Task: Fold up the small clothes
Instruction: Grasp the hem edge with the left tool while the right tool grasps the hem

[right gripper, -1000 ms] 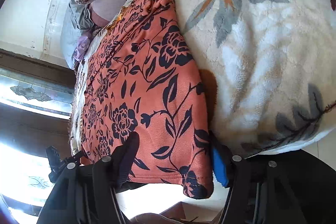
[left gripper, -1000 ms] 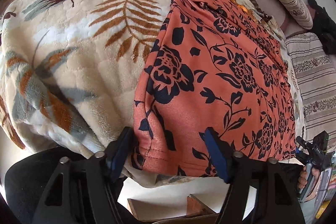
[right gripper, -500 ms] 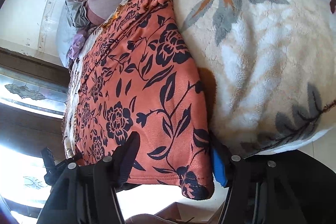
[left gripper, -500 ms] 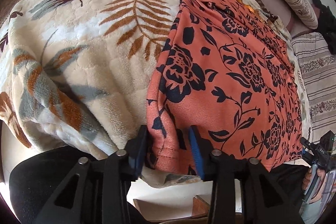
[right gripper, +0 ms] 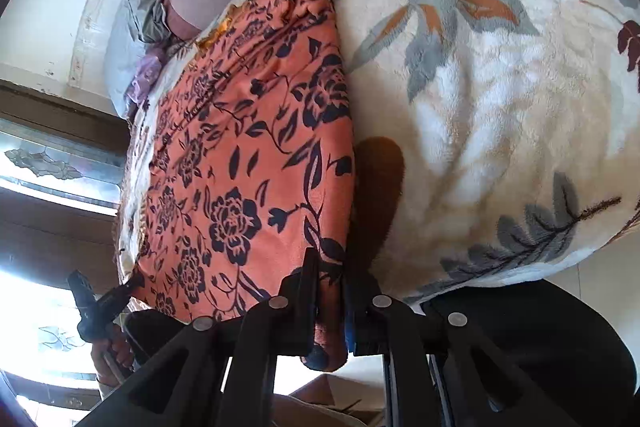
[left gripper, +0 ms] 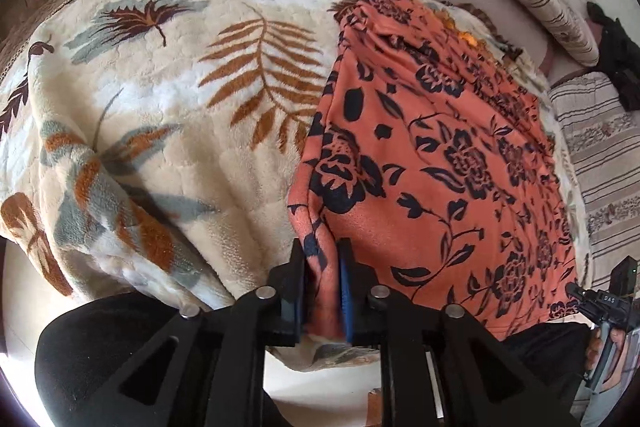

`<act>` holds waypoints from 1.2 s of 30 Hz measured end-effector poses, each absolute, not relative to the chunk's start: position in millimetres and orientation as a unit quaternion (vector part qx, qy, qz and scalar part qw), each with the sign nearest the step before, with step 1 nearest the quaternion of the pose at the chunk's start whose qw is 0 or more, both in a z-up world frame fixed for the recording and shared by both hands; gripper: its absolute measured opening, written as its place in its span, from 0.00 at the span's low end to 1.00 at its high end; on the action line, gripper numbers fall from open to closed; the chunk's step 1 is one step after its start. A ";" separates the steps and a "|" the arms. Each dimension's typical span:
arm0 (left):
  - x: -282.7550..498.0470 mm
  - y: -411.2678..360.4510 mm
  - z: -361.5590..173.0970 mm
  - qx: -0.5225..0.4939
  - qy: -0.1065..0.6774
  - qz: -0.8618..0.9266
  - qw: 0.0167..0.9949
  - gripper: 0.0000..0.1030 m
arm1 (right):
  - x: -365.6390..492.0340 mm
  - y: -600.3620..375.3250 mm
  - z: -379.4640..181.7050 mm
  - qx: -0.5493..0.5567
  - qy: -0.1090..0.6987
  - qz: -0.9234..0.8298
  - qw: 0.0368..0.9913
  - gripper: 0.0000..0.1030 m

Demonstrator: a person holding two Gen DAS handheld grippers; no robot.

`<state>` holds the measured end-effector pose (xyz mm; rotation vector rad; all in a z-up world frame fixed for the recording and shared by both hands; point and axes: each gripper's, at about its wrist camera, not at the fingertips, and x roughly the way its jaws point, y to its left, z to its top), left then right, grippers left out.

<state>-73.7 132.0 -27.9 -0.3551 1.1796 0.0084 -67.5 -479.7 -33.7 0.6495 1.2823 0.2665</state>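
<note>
Both sets of fingers, apart a second ago, have just closed: left gripper (left gripper: 323, 267) and right gripper (right gripper: 330, 279) now pinch the orange garment's (left gripper: 432, 163) hem corners

Garment (left gripper: 440, 163) hem hidden between claw pads.

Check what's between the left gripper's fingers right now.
A bunched corner of the orange floral garment: the left gripper has just been closing and now pinches its hem. The left wrist view shows it.
</note>
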 end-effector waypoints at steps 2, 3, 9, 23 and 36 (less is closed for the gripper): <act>-70.5 126.0 -34.1 -0.153 0.563 0.009 0.812 0.54 | -66.8 -480.4 -47.1 0.299 0.606 0.110 0.729 0.13; -70.3 122.8 -33.2 -0.149 0.556 0.005 0.818 0.54 | -66.5 -482.1 -50.9 0.306 0.607 0.110 0.725 0.13; -62.6 116.8 -33.5 -0.128 0.557 -0.005 0.821 0.09 | -65.1 -484.5 -54.2 0.319 0.610 0.123 0.715 0.15; -57.6 122.8 -31.4 -0.142 0.565 -0.010 0.813 0.07 | -60.8 -487.2 -41.3 0.347 0.585 0.139 0.720 0.11; -51.6 120.2 -35.6 -0.131 0.566 -0.013 0.814 0.09 | -55.6 -472.7 -44.5 0.322 0.599 0.160 0.715 0.66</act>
